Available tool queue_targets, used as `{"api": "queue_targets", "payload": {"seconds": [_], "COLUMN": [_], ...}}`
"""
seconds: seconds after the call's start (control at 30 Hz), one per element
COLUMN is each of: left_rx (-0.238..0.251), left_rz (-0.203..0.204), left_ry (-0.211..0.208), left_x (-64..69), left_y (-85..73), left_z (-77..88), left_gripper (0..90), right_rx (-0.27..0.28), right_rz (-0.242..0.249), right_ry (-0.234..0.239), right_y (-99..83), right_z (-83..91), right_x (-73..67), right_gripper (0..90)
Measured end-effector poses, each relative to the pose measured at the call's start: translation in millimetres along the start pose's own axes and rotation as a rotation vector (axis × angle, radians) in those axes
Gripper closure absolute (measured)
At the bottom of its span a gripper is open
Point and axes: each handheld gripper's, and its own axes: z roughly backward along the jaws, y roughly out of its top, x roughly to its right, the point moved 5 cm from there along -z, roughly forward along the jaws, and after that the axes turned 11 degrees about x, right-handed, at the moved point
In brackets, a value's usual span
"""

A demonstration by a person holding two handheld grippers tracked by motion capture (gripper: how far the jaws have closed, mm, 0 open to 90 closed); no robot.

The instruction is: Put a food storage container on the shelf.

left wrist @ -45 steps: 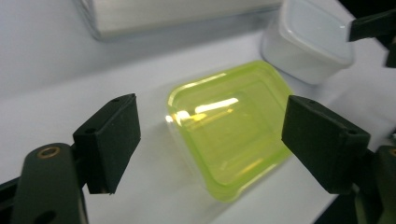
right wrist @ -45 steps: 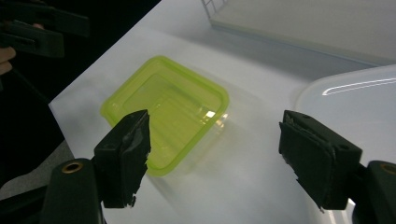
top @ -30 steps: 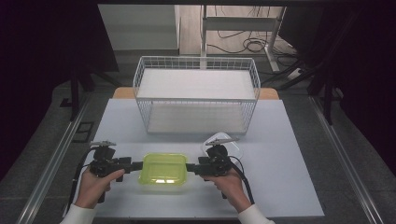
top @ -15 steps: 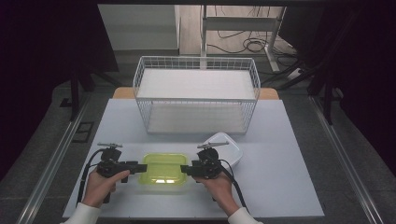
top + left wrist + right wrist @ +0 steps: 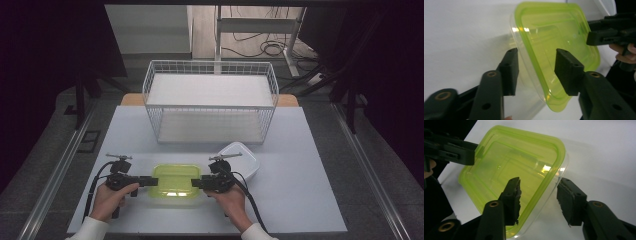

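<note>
A clear container with a lime-green lid (image 5: 175,181) lies flat near the table's front edge. My left gripper (image 5: 150,181) reaches in level from its left end. Along the left gripper's jaws (image 5: 536,53) I see them straddle the lid's rim (image 5: 554,32) with a gap on each side. My right gripper (image 5: 196,184) comes in from the container's right end, and its jaws (image 5: 539,181) straddle the rim (image 5: 506,160) the same way, not pressing on it. Both pairs of jaws have just been closing around the rim.
A white lidded container (image 5: 242,156) sits just behind the right gripper. A white wire basket (image 5: 210,100) stands at the back of the white table (image 5: 300,190). The person's hands and white sleeves enter from the bottom edge.
Both grippers have sunk toward the table and moved inward onto the ends of the green-lidded container. Their jaws have narrowed around its rim.
</note>
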Motion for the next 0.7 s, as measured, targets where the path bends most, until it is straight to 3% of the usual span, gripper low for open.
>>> {"api": "queue_targets", "payload": {"seconds": [0.17,0.2,0.27,0.33,0.4,0.7], "left_rx": [-0.005,-0.002,0.005,0.028,0.035,0.065], "left_rz": [0.012,0.023,0.034,0.052,0.055,0.025], "left_ry": [0.005,0.001,-0.006,-0.013,-0.011,-0.024], "left_x": [0.6,1.7,2.4,1.2,1.3,10.6], "left_y": [-1.0,-1.4,-1.4,-1.4,-1.5,-0.3], "left_z": [-0.4,-0.2,0.2,2.7,3.6,8.2], "left_gripper": [60.7,61.9,62.3,71.0,73.8,79.3], "right_rx": [0.002,0.003,0.005,0.004,0.019,0.045], "right_rz": [-0.047,-0.083,-0.082,-0.098,-0.111,-0.109], "right_ry": [0.030,0.044,0.043,0.042,0.053,0.045], "right_y": [-1.2,-1.7,-1.6,-1.2,0.4,5.2], "right_z": [0.2,0.7,1.1,2.4,4.2,13.5], "right_x": [2.0,3.5,4.2,4.6,4.3,2.9], "right_gripper": [62.2,66.1,66.5,68.2,71.8,78.9]}}
